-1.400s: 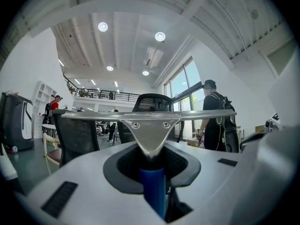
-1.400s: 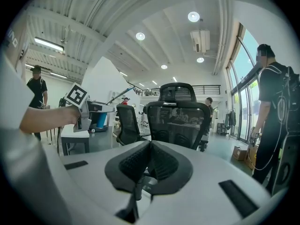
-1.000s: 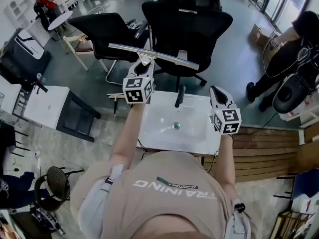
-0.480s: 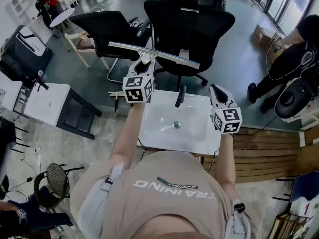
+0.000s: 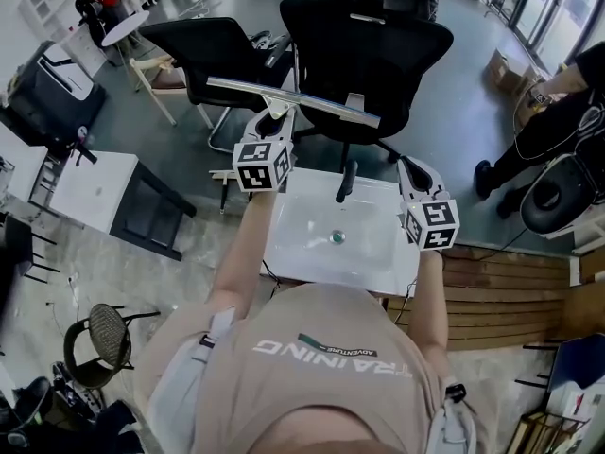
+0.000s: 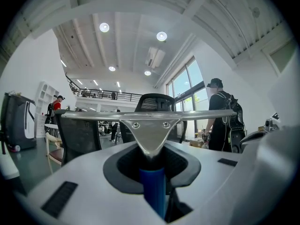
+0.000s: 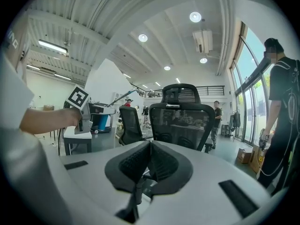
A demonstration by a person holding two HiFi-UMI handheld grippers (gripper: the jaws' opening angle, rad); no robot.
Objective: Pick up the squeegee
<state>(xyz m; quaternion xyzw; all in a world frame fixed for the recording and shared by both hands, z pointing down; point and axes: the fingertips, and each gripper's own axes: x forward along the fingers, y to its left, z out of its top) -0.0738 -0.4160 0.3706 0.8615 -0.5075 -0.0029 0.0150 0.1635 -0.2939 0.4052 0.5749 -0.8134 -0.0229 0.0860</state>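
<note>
My left tongs (image 5: 273,126) were clamped part-way closed on the blue handle (image 6: 153,191) of the squeegee (image 5: 293,100). The squeegee was held clear of every surface, blade level, beyond the far edge of the white sink (image 5: 298,249) and in front of a black chair (image 5: 369,45). My right tongs (image 5: 408,168) were fully closed with nothing between them. They were above the sink's far right corner, apart from the squeegee.
</note>
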